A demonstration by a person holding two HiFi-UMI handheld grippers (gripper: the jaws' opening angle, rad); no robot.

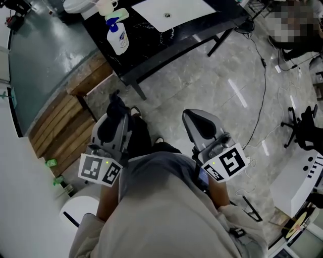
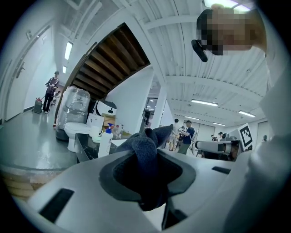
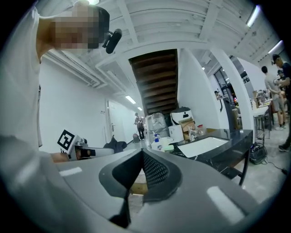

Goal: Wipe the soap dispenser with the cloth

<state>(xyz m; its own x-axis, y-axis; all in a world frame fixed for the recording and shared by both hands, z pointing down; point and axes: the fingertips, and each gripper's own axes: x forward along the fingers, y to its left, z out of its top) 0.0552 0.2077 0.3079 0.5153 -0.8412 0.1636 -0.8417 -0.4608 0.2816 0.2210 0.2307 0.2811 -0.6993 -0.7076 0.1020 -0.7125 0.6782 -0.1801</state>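
Observation:
A white soap dispenser (image 1: 117, 36) with a blue pump stands near the left end of the black table (image 1: 151, 40); it shows small in the left gripper view (image 2: 105, 140) and in the right gripper view (image 3: 157, 143). My left gripper (image 1: 116, 103) is shut on a dark blue cloth (image 2: 143, 152), which bunches out past the jaws (image 1: 115, 105). My right gripper (image 1: 198, 120) is shut with nothing in it. Both grippers are held close to my body, well short of the table.
A white basin (image 1: 169, 12) is set in the table top, and a cup (image 1: 106, 6) stands behind the dispenser. Wooden steps (image 1: 65, 118) lie at the left. Cables (image 1: 260, 101) run over the tiled floor at right, beside an office chair (image 1: 305, 126). People stand in the background.

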